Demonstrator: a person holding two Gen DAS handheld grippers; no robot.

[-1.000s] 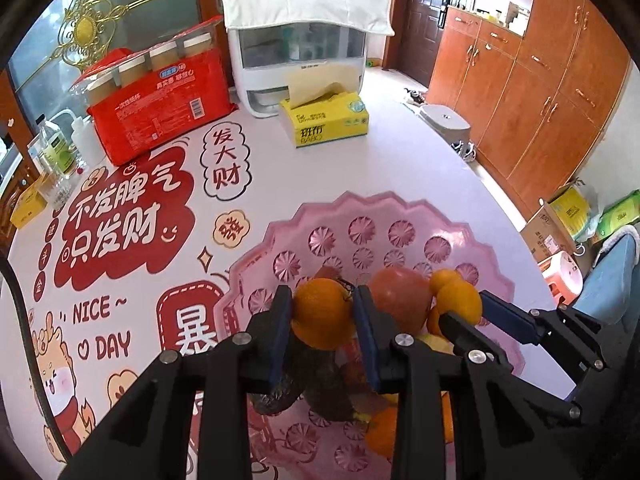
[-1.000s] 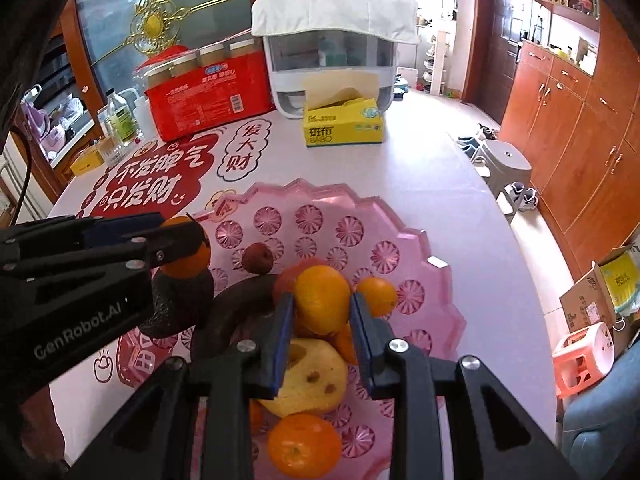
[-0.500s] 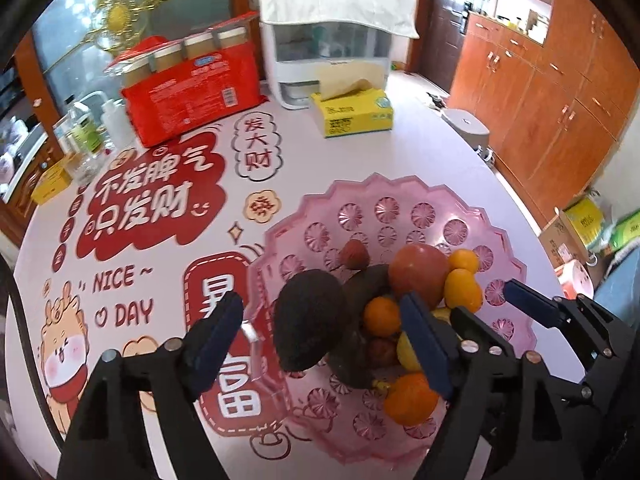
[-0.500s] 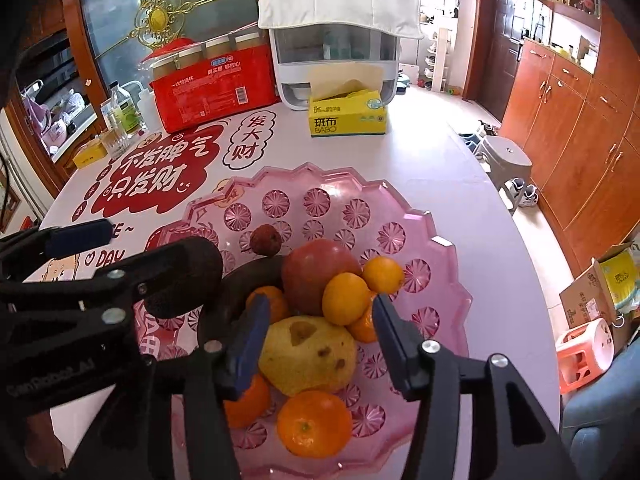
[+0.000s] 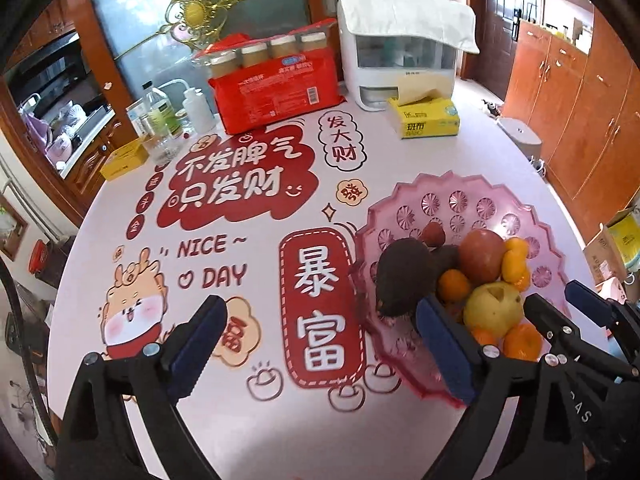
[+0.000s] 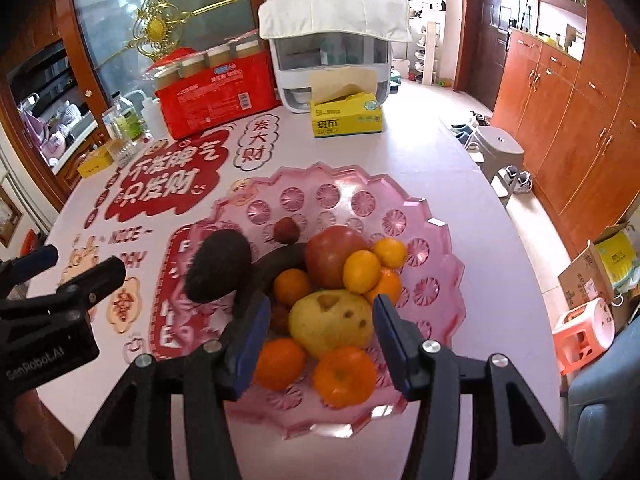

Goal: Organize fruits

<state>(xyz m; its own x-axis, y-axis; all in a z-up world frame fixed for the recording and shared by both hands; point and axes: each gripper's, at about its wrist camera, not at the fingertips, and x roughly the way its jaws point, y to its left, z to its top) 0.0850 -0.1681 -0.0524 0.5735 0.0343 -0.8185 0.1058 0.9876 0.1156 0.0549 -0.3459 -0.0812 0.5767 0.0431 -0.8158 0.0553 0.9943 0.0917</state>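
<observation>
A pink scalloped plastic bowl [image 6: 436,248] [image 5: 460,200] sits on the table, piled with fruit: a dark avocado [image 6: 220,266] [image 5: 402,274], a red apple [image 6: 336,254], a yellow pear [image 6: 334,322] [image 5: 494,306], several oranges [image 6: 344,376] and a small dark red fruit [image 6: 287,231]. My right gripper [image 6: 320,346] is open and empty, its jaws either side of the pear at the bowl's near rim. My left gripper [image 5: 320,350] is open and empty, left of the bowl over the red sticker; it also shows in the right wrist view [image 6: 60,280].
At the back of the table stand a yellow tissue box [image 6: 346,118], a white dispenser with a cloth on top [image 6: 332,48], a red pack of jars [image 6: 216,88] and some bottles [image 5: 160,120]. The table edge runs along the right, with stools [image 6: 500,152] beyond.
Both grippers opened and let go of their oranges, which now lie in the bowl. Both have pulled back; the left one has moved off to the left of the bowl.
</observation>
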